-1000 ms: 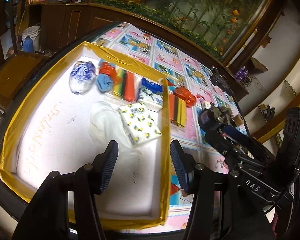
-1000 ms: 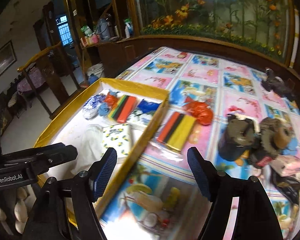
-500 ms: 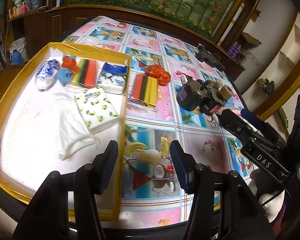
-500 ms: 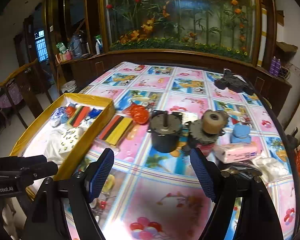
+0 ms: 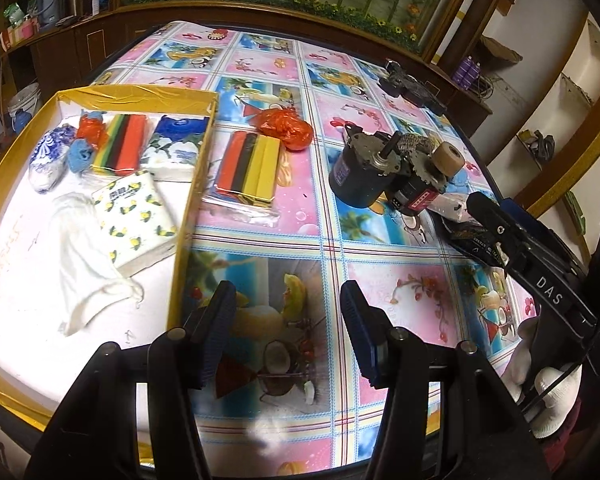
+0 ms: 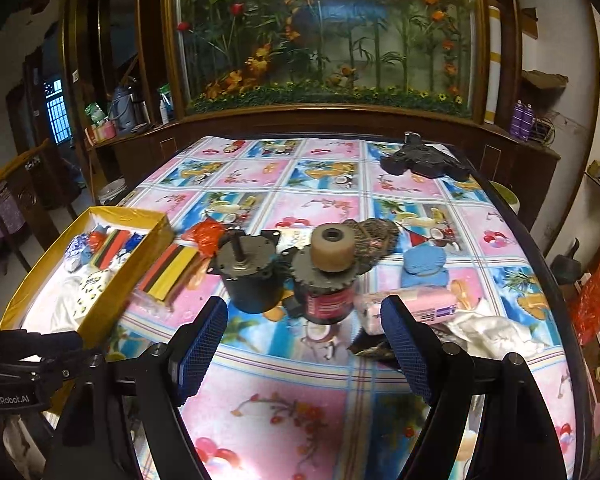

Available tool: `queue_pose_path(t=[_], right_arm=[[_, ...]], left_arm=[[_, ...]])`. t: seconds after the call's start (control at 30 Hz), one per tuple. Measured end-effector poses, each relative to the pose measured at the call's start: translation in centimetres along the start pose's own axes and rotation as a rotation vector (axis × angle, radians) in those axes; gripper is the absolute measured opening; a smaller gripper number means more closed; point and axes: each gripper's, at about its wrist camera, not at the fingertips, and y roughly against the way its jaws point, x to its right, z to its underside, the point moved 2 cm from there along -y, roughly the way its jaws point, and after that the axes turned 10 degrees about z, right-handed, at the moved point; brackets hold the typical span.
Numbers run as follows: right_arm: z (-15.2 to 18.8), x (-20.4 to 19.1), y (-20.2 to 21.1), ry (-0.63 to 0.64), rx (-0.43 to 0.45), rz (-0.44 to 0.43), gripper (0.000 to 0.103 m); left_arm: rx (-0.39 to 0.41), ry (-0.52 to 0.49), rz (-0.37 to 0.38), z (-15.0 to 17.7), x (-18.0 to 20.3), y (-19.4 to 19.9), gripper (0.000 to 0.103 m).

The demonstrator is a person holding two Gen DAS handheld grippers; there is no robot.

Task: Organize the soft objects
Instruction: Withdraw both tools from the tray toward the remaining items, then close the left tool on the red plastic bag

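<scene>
A: where's the soft stuff?
B: pink pack [image 6: 408, 300] sits at 1 o'clock off the right gripper [image 6: 304, 350], whose jaws have just been opening, empty. Yellow box [image 5: 188, 216] at 10.
A: left gripper [image 5: 286, 334]?
B: parted, holding nothing.

Empty, parted left tool [image 5: 286, 332] above patterned tablecloth [image 5: 380, 256]

Both wrist views are angled down over the bench [image 5: 380, 248] from its near edge; the motor [image 5: 360, 172] [image 6: 252, 276] and yellow box [image 5: 192, 184] [image 6: 100, 308] are shared.
</scene>
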Motion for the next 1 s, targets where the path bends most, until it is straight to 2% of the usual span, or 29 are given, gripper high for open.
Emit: queue_pose_path(t=[0.17, 0.37, 0.57, 0.8, 0.97, 1.0], right_arm=[[-0.7, 3.0, -1.5, -0.059, 0.005, 0.008, 0.081], [-1.3, 8.3, -3.9, -0.196, 0.029, 0.027, 0.082], [-0.3, 12.1, -6.4, -0.334, 0.040, 0.006, 0.084], [0.1, 12.7, -8.2, -0.346, -0.001, -0.030, 0.085], [0.2, 11.8, -7.9, -0.317, -0.001, -0.026, 0.084], [0.1, 11.8, -8.0, -0.313, -0.002, -0.025, 0.084]], left_arm=[[-0.026, -0.006, -0.005, -0.8, 0.7, -1.8, 0.052], [-0.045, 0.010, -0.006, -2.0, 0.7, -4.1, 0.052], [-0.040, 0.011, -0.064, -4.0, -0.5, -5.8, 0.052], [-0.031, -0.051, -0.126, -6.5, -1.2, -8.3, 0.052], [-0.038, -0.110, -0.229, -7.6, -1.3, -10.4, 0.052], [-0.033, -0.125, -0.270, -7.6, -1.3, -10.7, 0.052]])
